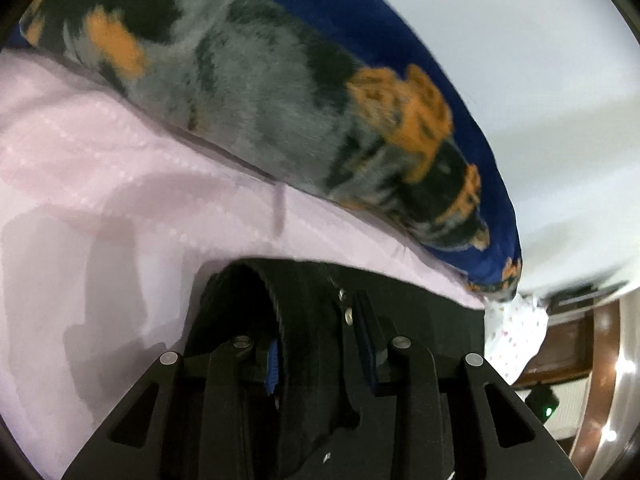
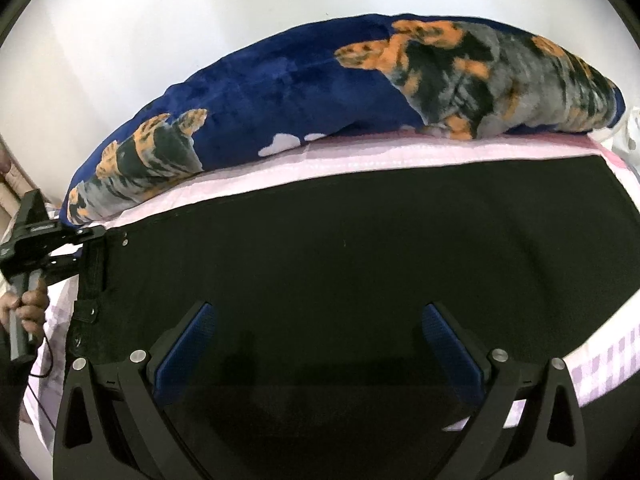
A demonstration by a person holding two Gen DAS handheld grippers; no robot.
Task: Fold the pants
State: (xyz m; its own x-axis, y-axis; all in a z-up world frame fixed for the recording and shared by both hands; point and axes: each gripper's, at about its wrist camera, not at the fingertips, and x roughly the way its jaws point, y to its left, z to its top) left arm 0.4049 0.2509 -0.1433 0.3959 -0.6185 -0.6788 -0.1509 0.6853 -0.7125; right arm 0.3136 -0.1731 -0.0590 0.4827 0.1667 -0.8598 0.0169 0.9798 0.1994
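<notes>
Right wrist view, nearest: black two-finger right gripper [image 2: 318, 340] spread wide, blue pads [image 2: 452, 340] at five and seven o'clock, nothing between them, hovering just over the black fabric pants [image 2: 360, 248]. Probably poised there to take a fresh hold for the next fold.

Spread flat across the middle of that view, the pants, on a pale pink quilted bedsheet [image 2: 360, 160], waistband with its metal rivets at nine o'clock. Out at nine o'clock too, the black left gripper [image 2: 86, 246] pinched onto the waistband corner, held by a bare hand [image 2: 28, 308].

Left wrist view, nearest: jaws drawn close on a thick bunch of waistband [image 1: 308, 320], ribbed band edge caught between the blue pads [image 1: 272, 372]. Likely gripped there to anchor or lift that end while the other gripper moved in.

Farther off, at twelve o'clock in both views, a plush blue blanket with grey, black and orange animal print [image 2: 280, 92], heaped along the sheet's far edge, clear of the pants. Beyond that, plain white wall [image 2: 200, 8].
</notes>
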